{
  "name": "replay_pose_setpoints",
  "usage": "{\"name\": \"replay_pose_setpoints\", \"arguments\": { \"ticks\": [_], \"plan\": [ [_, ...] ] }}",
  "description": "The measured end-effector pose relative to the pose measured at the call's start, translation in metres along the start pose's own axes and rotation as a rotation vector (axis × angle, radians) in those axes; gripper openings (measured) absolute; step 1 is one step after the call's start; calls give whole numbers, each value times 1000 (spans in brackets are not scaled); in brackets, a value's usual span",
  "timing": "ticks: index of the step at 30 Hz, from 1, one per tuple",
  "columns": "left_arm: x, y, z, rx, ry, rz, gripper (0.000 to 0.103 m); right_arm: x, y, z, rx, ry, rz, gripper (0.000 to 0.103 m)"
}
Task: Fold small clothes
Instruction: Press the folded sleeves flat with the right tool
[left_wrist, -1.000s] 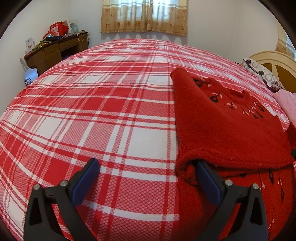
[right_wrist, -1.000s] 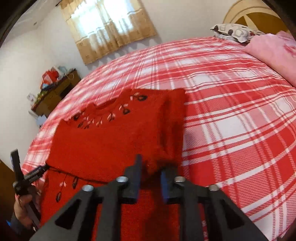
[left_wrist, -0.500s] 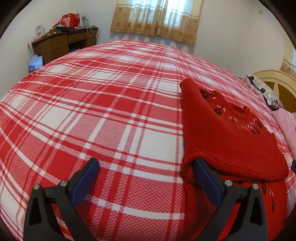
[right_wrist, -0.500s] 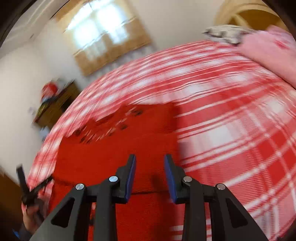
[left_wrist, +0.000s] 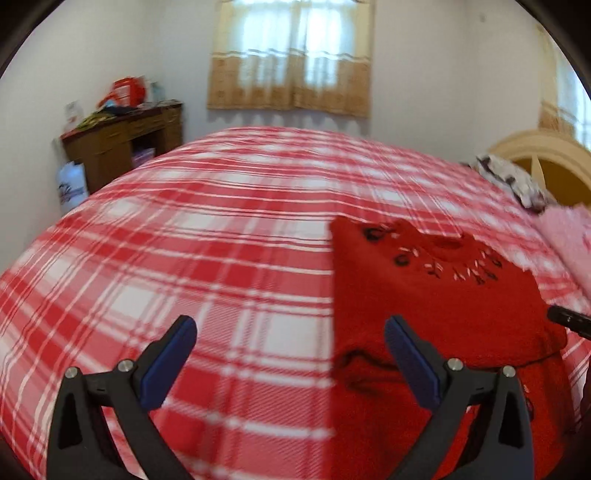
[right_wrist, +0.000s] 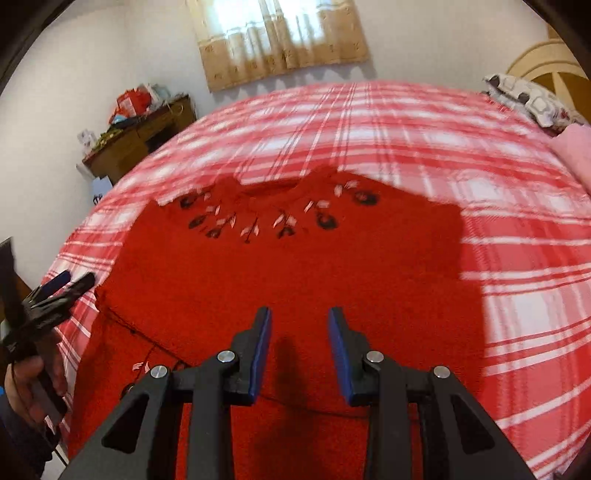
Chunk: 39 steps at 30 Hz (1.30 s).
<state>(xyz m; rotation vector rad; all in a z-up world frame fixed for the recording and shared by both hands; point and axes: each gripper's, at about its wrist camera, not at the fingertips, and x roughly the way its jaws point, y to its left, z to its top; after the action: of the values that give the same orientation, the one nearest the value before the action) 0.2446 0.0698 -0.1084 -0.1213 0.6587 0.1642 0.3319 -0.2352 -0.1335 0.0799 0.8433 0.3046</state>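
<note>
The red sweater (right_wrist: 295, 266) lies on the checked bedspread (left_wrist: 184, 258), near the side where the pillows are. Its upper part with the embroidered neckline is already laid over the lower part, so a folded edge crosses the cloth near the grippers.

The left gripper (left_wrist: 291, 354) hangs over the sweater's left edge with its jaws wide apart and nothing between them. The right gripper (right_wrist: 300, 350) is above the middle of the sweater, its jaws narrow but parted, and it holds no cloth.

The risk is probably in the next grasp. If a finger catches only the top layer of the thick knit, the fold may open or shift sideways. The lower layer can also bunch, because the bedspread is soft and gives under pressure.
</note>
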Motion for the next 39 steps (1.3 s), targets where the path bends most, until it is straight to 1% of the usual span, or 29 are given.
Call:
{"name": "replay_pose_setpoints", "arguments": {
  "ticks": [1,2,3,4,5,6,7,10,12,15,17,19,20,22,24,25,28,30,32,35,39],
  "plan": [
    [14,-11,1,38,20,30,103,7,4,-2,-5,25,11,33],
    [22,-16,0,58,39,43,103,13,9,-4,-24,47,14,33],
    [33,-21,-2,85,72,57,103,15,17,-5,-56,42,-4,33],
    [48,-25,-6,129,108,108,103,15,22,-6,-87,30,-21,33],
    [52,-25,-9,147,121,130,103,15,26,-6,-109,26,-22,33],
    [54,-22,-11,139,130,114,103,15,28,-4,-114,24,-8,33],
    [52,-15,-10,105,129,96,103,16,29,-1,-109,18,4,33],
    [47,-9,-10,93,119,102,103,25,31,8,-98,25,-2,33],
    [43,-14,-4,85,98,101,103,34,34,15,-93,28,-6,33],
    [42,-23,12,81,75,74,103,43,42,18,-111,44,-9,33],
    [50,-29,20,93,66,89,103,49,48,17,-121,48,-8,33],
    [61,-33,23,114,80,115,103,50,51,16,-127,44,-9,36],
    [67,-34,22,128,93,135,103,51,53,15,-131,40,-6,40],
    [74,-32,16,154,103,160,103,53,57,14,-142,35,-5,43],
    [75,-26,13,136,107,149,103,56,62,15,-159,34,-11,46],
    [75,-23,14,126,108,156,103,57,64,16,-165,34,-11,46],
    [76,-15,12,115,118,209,103,61,70,17,-184,37,-21,46],
    [82,-4,11,76,162,165,103,63,69,17,-172,33,-13,53],
    [85,3,11,37,181,130,103,63,67,16,-167,31,2,53],
    [79,0,9,44,158,131,103,63,67,17,-175,35,-1,55],
    [76,-6,8,72,145,148,103,67,68,16,-186,43,1,64]
  ]
}}
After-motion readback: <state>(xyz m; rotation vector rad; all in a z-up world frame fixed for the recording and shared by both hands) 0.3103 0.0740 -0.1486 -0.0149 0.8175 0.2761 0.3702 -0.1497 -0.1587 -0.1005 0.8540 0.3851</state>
